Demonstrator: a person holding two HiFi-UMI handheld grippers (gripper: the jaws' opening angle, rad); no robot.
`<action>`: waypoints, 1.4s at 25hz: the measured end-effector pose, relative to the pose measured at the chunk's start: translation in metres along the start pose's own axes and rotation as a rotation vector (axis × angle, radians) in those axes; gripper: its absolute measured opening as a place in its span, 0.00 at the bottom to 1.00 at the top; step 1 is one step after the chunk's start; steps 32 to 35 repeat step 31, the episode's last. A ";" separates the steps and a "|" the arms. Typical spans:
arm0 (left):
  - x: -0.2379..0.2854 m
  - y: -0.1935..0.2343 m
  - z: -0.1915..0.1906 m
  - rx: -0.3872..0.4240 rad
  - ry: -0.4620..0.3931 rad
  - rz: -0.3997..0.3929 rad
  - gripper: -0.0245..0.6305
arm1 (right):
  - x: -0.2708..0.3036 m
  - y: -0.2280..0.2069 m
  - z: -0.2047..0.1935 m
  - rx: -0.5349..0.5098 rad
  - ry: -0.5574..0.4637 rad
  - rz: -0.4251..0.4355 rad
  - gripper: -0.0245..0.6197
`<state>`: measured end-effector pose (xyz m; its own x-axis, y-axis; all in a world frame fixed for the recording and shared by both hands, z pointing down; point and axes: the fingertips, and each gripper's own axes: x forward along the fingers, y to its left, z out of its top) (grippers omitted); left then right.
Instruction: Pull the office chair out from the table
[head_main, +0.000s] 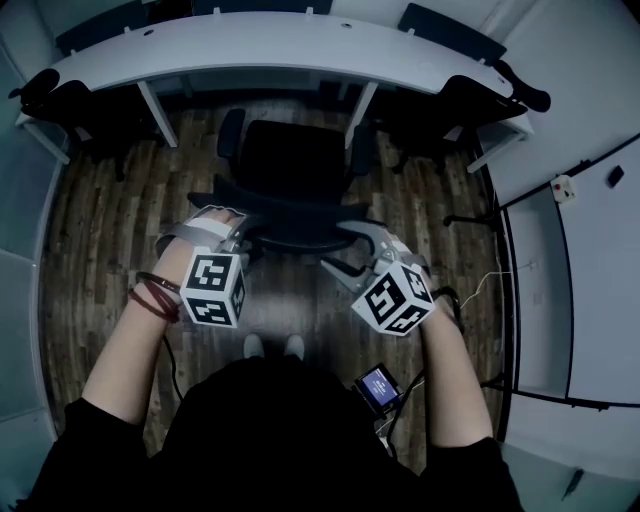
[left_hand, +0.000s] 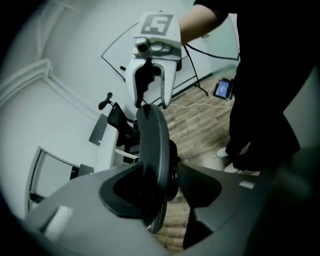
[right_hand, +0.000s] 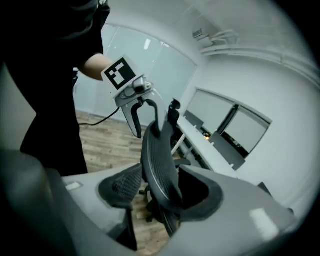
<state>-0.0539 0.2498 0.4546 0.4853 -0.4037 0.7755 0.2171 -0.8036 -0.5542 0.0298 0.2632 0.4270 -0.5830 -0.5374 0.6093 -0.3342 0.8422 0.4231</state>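
Note:
A black office chair (head_main: 295, 160) stands on the wooden floor, its seat towards the curved white table (head_main: 300, 45). Its mesh backrest (head_main: 295, 225) faces me. My left gripper (head_main: 235, 225) straddles the backrest's top left edge. In the left gripper view the backrest rim (left_hand: 152, 145) lies against one pad, with a gap to the other, so this gripper (left_hand: 162, 185) is open. My right gripper (head_main: 352, 250) is at the top right edge. In the right gripper view the backrest (right_hand: 157, 155) fills the space between both pads of this gripper (right_hand: 160, 187), which is shut on it.
More dark chairs stand under the table at the left (head_main: 60, 100) and right (head_main: 470, 100). A small lit screen (head_main: 378, 385) and cables lie on the floor by my feet (head_main: 270, 345). White cabinets (head_main: 590, 250) line the right side.

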 end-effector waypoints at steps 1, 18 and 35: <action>-0.017 0.009 0.008 -0.074 -0.054 0.040 0.32 | -0.013 -0.004 0.007 0.046 -0.042 -0.033 0.39; -0.133 0.078 0.052 -1.232 -0.897 0.168 0.05 | -0.154 -0.041 0.049 0.558 -0.457 -0.223 0.04; -0.119 0.064 0.079 -1.153 -0.886 0.075 0.05 | -0.152 -0.018 0.051 0.549 -0.426 -0.268 0.04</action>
